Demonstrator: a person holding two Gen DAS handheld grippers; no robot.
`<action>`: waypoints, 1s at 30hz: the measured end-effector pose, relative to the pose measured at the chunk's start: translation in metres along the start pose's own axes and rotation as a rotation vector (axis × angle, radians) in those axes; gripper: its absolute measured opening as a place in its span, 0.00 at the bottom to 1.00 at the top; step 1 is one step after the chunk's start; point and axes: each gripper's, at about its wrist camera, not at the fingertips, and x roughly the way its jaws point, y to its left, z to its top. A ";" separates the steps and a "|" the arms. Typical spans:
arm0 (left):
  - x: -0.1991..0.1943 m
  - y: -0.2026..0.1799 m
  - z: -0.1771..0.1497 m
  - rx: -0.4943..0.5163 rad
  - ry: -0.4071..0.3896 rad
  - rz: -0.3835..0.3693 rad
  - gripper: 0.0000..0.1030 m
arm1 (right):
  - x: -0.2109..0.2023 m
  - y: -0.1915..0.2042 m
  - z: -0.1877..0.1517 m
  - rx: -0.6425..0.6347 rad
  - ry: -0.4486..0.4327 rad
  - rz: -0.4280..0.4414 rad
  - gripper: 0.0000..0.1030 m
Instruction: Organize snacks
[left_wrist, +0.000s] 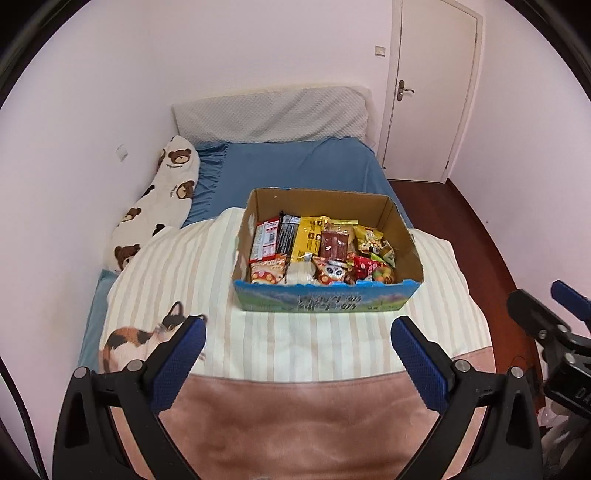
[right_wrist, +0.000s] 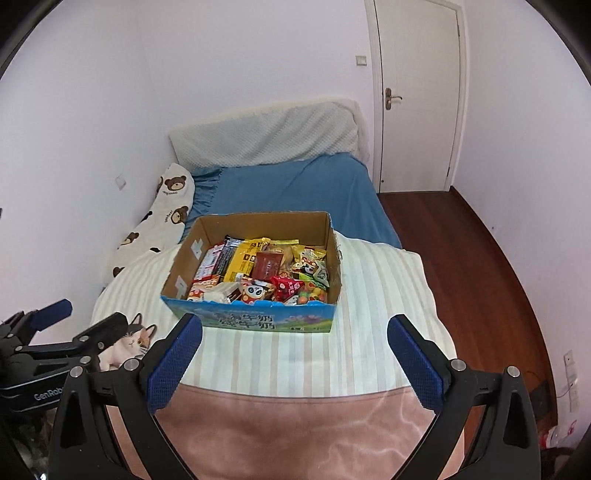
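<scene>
An open cardboard box (left_wrist: 325, 301) with a blue printed front stands on the striped blanket on the bed; it also shows in the right wrist view (right_wrist: 266, 321). It holds several snack packets (left_wrist: 314, 247), among them a yellow bag (right_wrist: 245, 258) and a brown packet (right_wrist: 267, 267). My left gripper (left_wrist: 297, 334) is open and empty, held in front of the box, above the blanket. My right gripper (right_wrist: 293, 332) is open and empty, also in front of the box. Each gripper shows at the edge of the other's view.
The bed has a blue sheet (left_wrist: 295, 166), a bear-print pillow (left_wrist: 155, 206) along the left wall and a grey headboard cushion (left_wrist: 273, 114). A pink blanket (left_wrist: 295, 424) lies under the grippers. A white door (right_wrist: 417, 92) and wooden floor (right_wrist: 480, 258) are to the right.
</scene>
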 end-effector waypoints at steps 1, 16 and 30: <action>-0.004 0.000 -0.003 0.001 -0.003 0.000 1.00 | -0.007 0.001 -0.002 -0.001 -0.005 -0.001 0.99; -0.055 0.005 -0.019 -0.034 -0.033 0.004 1.00 | -0.065 0.008 -0.018 -0.031 -0.025 0.011 0.99; -0.027 0.001 -0.023 -0.041 0.011 0.016 1.00 | -0.048 0.005 -0.017 -0.022 -0.026 -0.030 0.99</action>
